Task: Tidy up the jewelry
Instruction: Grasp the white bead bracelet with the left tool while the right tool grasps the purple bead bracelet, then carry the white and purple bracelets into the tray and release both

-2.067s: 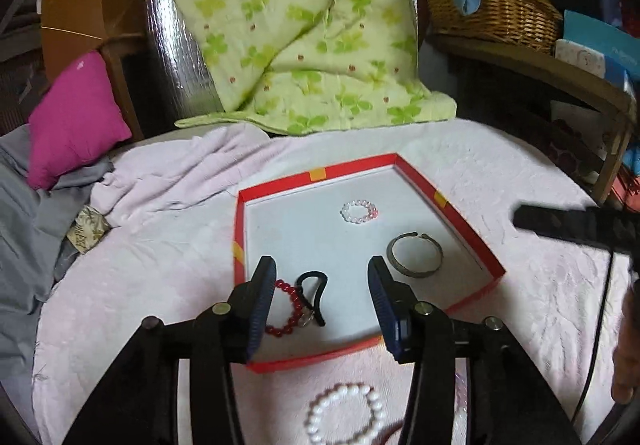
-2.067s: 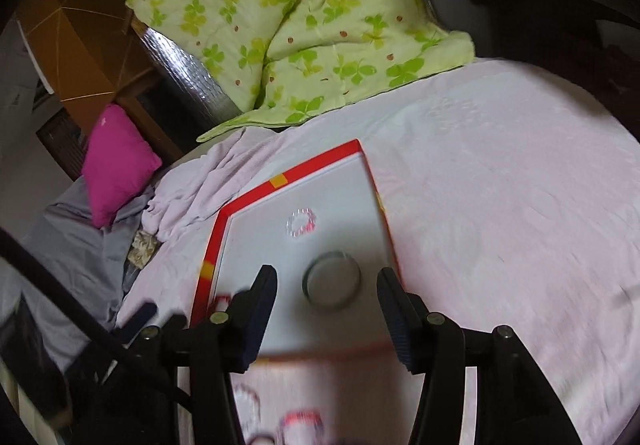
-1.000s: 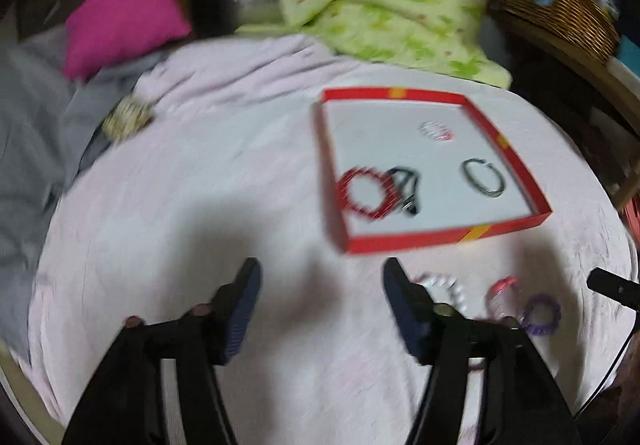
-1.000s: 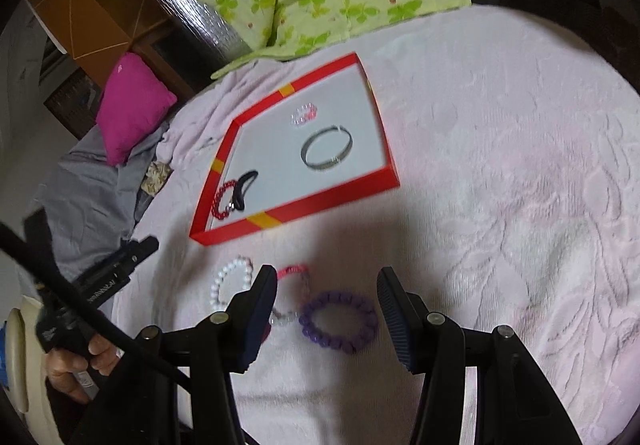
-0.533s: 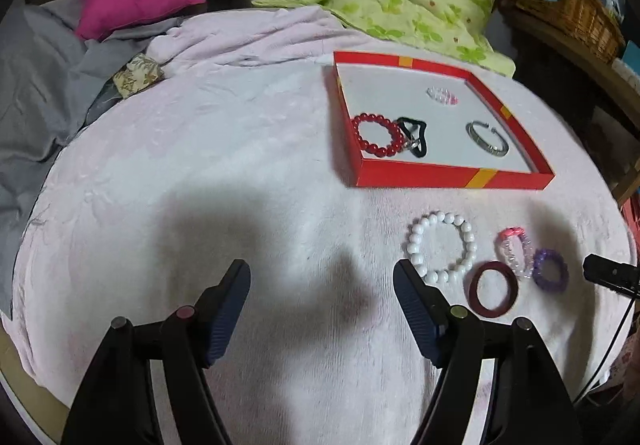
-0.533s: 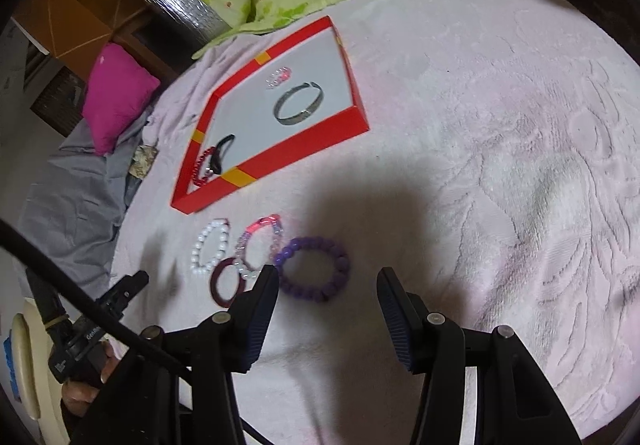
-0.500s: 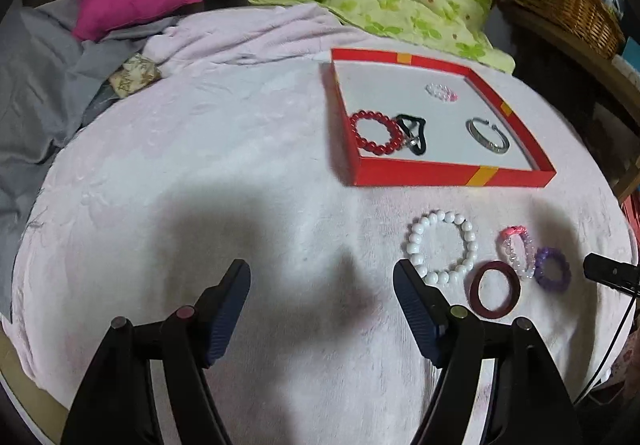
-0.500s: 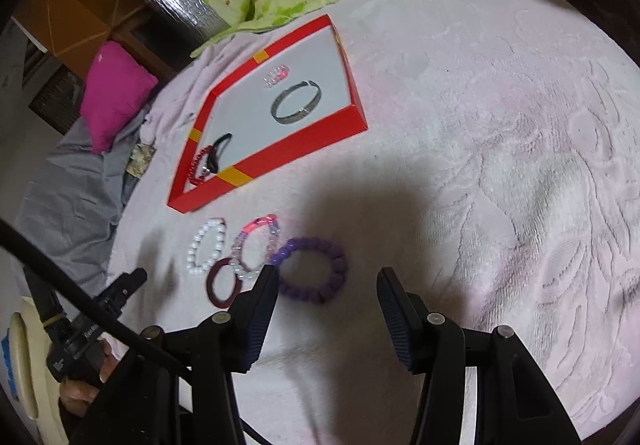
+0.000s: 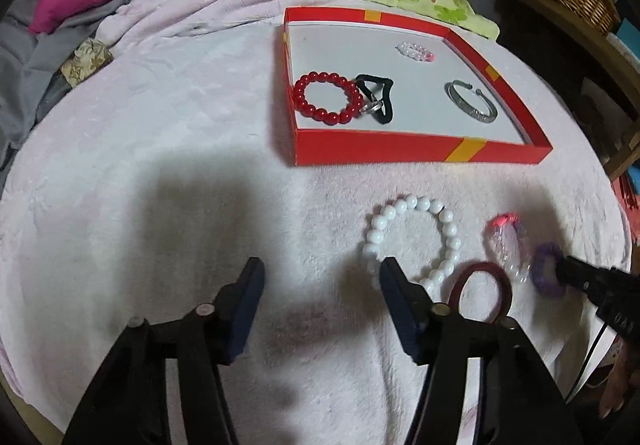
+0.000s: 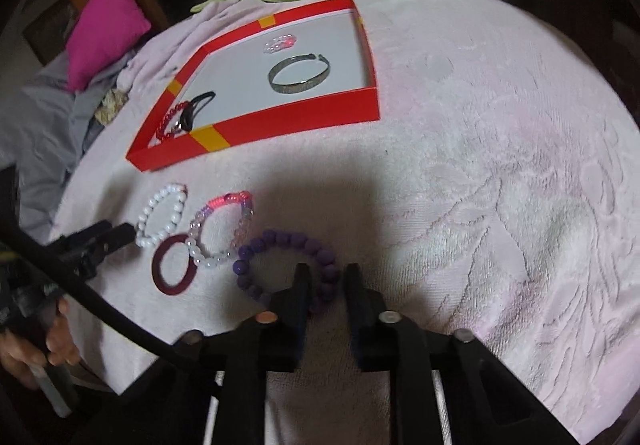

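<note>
STEP: pickup of loose pieces | right gripper (image 10: 325, 285) pinching purple bead bracelet (image 10: 280, 265) just in front of red tray (image 10: 256, 125) | left gripper (image 9: 320, 285) half spread, jaws just closing, empty | NEXT: you lift, carry into tray.

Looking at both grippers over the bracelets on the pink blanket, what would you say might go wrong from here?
1. The right gripper has just closed on the purple bead bracelet; only one edge sits between the jaws, so it may slip when lifted.
2. The clear-and-pink bead bracelet touches the dark red bangle, so either could drag along.
3. The left gripper, jaws narrowing with nothing between them, has one finger at the white bead bracelet and might nudge it.
</note>
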`<action>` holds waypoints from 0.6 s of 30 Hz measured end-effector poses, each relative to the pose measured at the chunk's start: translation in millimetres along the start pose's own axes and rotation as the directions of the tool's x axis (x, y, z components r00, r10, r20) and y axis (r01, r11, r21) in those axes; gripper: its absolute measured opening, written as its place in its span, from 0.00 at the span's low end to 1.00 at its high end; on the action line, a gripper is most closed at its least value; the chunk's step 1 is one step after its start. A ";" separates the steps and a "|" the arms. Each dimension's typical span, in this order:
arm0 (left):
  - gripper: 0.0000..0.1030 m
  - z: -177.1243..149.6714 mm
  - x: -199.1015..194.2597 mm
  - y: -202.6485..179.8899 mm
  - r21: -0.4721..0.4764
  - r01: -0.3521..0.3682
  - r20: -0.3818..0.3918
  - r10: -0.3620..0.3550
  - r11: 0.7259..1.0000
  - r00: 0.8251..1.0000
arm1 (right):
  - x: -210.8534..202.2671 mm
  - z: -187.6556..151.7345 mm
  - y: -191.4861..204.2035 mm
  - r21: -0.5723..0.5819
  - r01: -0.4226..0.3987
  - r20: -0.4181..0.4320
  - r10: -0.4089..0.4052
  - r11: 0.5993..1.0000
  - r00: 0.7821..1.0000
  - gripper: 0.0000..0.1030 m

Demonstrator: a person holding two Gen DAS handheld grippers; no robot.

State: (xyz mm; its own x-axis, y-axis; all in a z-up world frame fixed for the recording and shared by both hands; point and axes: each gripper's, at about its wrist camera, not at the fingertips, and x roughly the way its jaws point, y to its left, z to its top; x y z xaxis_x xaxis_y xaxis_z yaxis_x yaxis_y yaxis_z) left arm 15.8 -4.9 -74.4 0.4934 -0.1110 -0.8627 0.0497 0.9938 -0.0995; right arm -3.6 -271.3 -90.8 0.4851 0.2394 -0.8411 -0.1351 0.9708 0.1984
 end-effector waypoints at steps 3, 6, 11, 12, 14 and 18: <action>0.47 3.1 1.8 -3.5 0.003 0.026 -0.001 -0.026 1.000 1.000 | -3.7 -0.3 1.8 -0.018 0.025 0.026 -0.025 1.000 0.999 0.10; 0.45 2.9 6.8 -9.3 0.034 0.026 -0.002 -0.026 0.999 1.000 | -10.5 3.4 -2.4 0.002 0.031 0.057 -0.031 1.000 0.998 0.10; 0.18 6.3 12.1 -14.1 0.066 0.055 0.011 -0.056 0.996 0.998 | -21.7 10.3 -16.1 0.076 0.007 0.111 -0.016 0.997 0.994 0.10; 0.16 6.4 12.2 -15.0 0.069 0.066 0.013 -0.067 0.995 0.998 | -22.3 11.0 -16.5 0.085 0.007 0.117 -0.017 0.996 0.993 0.10; 0.12 5.1 11.0 -17.8 0.091 0.061 0.023 -0.064 0.994 0.998 | -22.4 12.4 -18.9 0.102 0.001 0.120 -0.013 0.995 0.993 0.10; 0.09 6.4 5.0 -15.9 0.088 0.067 0.054 -0.072 0.994 0.996 | -24.1 11.2 -23.3 0.124 -0.018 0.114 0.004 0.992 0.993 0.10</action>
State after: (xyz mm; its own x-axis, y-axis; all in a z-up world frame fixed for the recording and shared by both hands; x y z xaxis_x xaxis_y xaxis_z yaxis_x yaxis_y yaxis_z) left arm 23.0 -21.3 -73.9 0.5344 -0.1820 -0.8254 0.1591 0.9807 -0.1133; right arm -2.5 -299.5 -69.6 0.5798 0.2437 -0.7775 -0.0361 0.9610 0.2743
